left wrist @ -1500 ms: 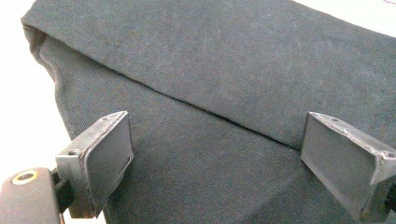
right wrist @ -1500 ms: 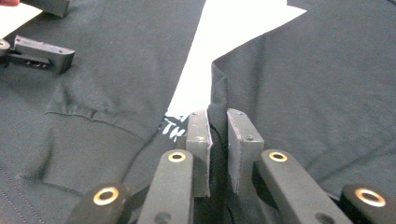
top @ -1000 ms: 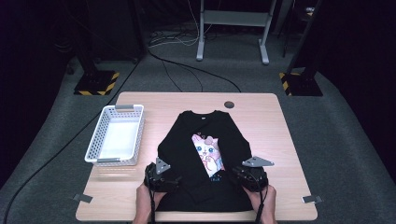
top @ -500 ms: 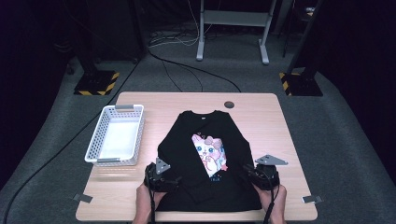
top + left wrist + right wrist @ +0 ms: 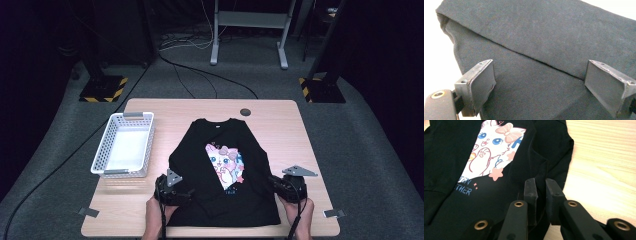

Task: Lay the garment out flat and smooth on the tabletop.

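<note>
right hand-held gripper (image 5: pixel 541 195) shifted outward, gripping shirt (image 5: pixel 454 152) edge

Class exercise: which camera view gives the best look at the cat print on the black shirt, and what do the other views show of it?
The right gripper view: the cat print is close and sharp, with bow, eyes and lettering readable. The high view shows the print whole but small on the black shirt. The left gripper view shows plain black fabric.

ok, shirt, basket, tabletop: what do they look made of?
Shirt: soft matte black knit, probably cotton; fine weave and creases show up close.
Basket: white plastic by the look, slotted moulded walls.
Table: pale wood grain, possibly laminate, light sheen.
</note>
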{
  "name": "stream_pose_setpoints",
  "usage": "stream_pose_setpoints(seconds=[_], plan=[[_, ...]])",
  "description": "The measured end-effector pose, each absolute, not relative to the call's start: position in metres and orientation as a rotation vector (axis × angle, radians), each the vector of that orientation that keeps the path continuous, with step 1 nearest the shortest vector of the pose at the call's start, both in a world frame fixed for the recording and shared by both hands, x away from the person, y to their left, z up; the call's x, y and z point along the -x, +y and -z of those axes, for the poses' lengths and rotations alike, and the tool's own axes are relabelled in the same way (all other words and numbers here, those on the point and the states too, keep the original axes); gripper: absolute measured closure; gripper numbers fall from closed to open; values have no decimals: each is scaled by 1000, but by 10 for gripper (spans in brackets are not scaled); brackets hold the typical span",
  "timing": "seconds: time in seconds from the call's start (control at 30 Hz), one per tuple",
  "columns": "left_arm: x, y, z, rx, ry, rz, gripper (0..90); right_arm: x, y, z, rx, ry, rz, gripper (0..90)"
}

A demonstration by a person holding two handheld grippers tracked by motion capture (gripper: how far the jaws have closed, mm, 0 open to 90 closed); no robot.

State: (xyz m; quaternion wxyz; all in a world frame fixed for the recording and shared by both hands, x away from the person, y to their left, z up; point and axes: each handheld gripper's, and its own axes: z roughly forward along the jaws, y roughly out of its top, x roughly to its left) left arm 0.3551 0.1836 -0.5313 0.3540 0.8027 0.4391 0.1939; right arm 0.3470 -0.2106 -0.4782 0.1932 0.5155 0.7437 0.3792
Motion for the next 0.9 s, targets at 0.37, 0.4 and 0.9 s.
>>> stream_pose_setpoints(seconds=[0.37, 0.4, 0.9], plan=[[-355, 184, 531, -2075, 1136, -501, 100, -349, -222, 476, -1474, 2075, -1083, 807], [-355, 184, 531, -2075, 1135, -501, 99, -349, -223, 476, -1477, 2073, -1086, 807], [-355, 184, 531, -2074, 1136, -502, 100, -349, -239, 475, -1521, 2035, -1091, 808]])
